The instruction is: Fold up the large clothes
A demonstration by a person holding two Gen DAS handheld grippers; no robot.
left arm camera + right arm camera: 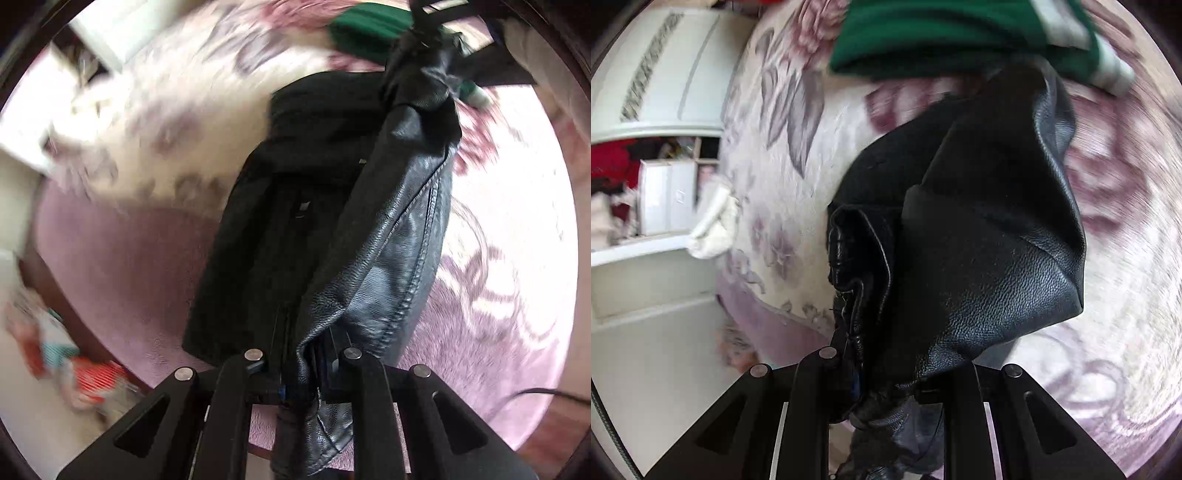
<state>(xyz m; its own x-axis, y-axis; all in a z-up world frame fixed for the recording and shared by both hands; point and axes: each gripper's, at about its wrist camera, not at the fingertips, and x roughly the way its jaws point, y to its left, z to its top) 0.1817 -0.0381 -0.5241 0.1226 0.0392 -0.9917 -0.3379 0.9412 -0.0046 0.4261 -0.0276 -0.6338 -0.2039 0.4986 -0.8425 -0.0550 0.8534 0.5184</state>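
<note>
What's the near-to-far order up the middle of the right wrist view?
Right gripper shut on the black leather jacket → floral bedspread → green garment at the far edge.

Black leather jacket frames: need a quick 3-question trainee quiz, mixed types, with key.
1. True or false: the left gripper is shut on the black leather jacket.
2. Multiple choice: what does the right gripper hold? A) green garment B) black leather jacket C) nothing
3. Fill in: the green garment lies on the ___ bedspread.

Key: 1 true; 2 B; 3 floral
</note>
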